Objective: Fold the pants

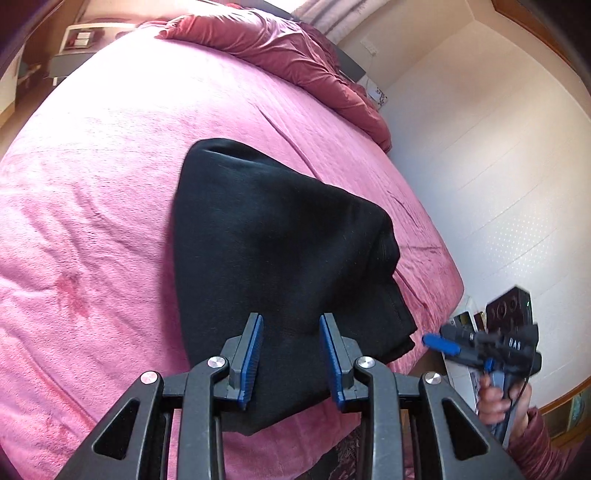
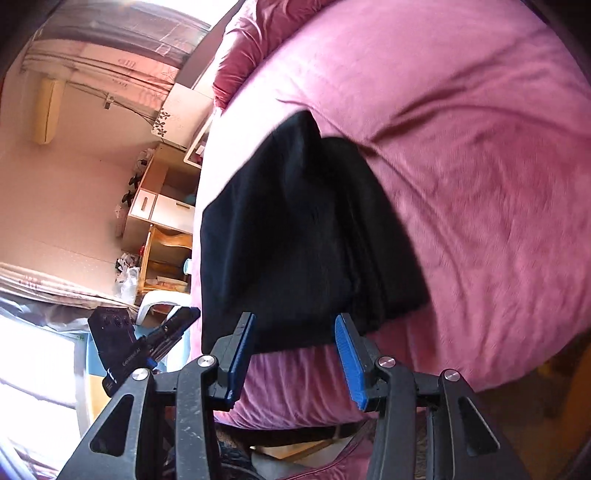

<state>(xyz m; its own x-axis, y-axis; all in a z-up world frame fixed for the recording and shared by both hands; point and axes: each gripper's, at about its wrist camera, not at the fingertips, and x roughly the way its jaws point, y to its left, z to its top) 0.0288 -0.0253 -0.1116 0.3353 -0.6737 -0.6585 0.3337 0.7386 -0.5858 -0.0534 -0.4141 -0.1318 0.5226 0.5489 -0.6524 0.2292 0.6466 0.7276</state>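
We see a wide bed (image 1: 110, 155) under a pink fleecy blanket (image 2: 480, 184); a crumpled dark red duvet (image 1: 288, 55) lies along its far end, near a pale curtain (image 1: 328, 14); a white wall (image 1: 480, 166) runs just beside the bed; in the right wrist view a wooden shelf unit (image 2: 162, 221) with white drawers stands against the wall, cluttered; an air conditioner (image 2: 46, 110) hangs high on that wall; strong daylight enters through a window (image 2: 33, 369) at lower left.

Both wrist cameras look down from close by at the folded black pants (image 1: 280, 266) (image 2: 306, 236) on the pink fuzzy bed cover (image 1: 92, 221) (image 2: 480, 184), from opposite sides.
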